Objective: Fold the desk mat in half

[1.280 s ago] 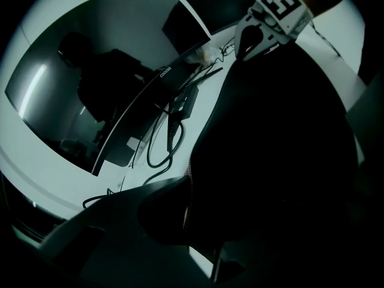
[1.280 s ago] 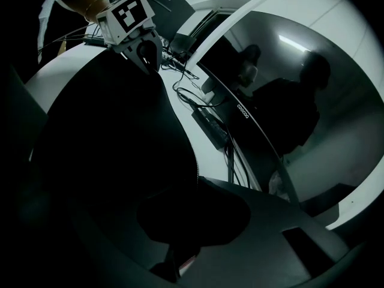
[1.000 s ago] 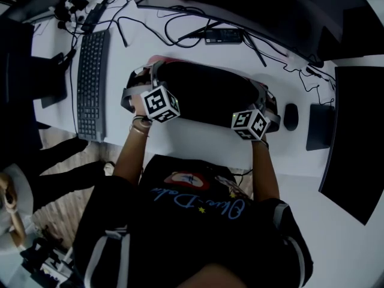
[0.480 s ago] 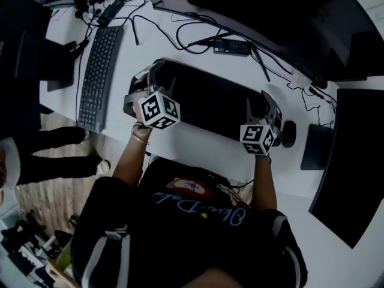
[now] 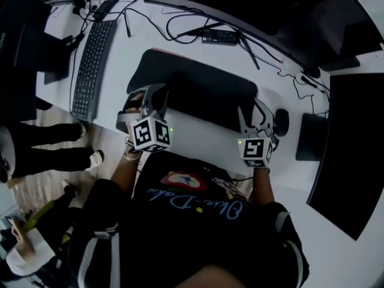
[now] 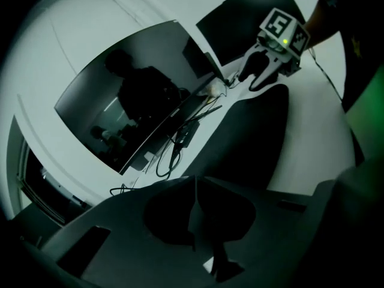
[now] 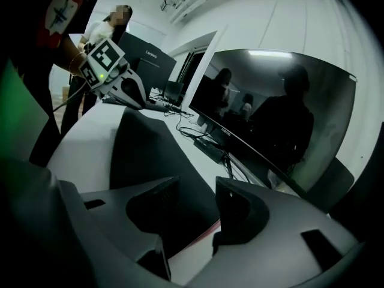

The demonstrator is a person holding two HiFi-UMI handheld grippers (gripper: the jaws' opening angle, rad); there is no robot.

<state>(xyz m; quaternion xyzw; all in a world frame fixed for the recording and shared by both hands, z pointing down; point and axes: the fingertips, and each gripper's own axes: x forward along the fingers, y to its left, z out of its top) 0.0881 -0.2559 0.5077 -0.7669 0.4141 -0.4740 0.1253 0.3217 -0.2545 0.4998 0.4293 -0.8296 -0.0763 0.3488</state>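
Observation:
The black desk mat lies folded on the white desk, a red edge showing at its far left corner. My left gripper hangs just off the mat's near left corner. Its jaws have just been closing and now meet with nothing between them. My right gripper hovers by the near right corner, jaws apart after opening a moment ago, nothing in the gap. The mat stretches beyond those jaws, and the other gripper shows at its far end. The mat also runs toward the right gripper.
A keyboard lies left of the mat, a mouse and a dark pad to its right. Cables and a small black box sit behind it under a curved monitor. A second screen stands at right.
Both grippers have drawn back from the mat's ends toward its near edge and lifted. The right jaws opened; the left jaws opened, then shut. The mat now lies flat.

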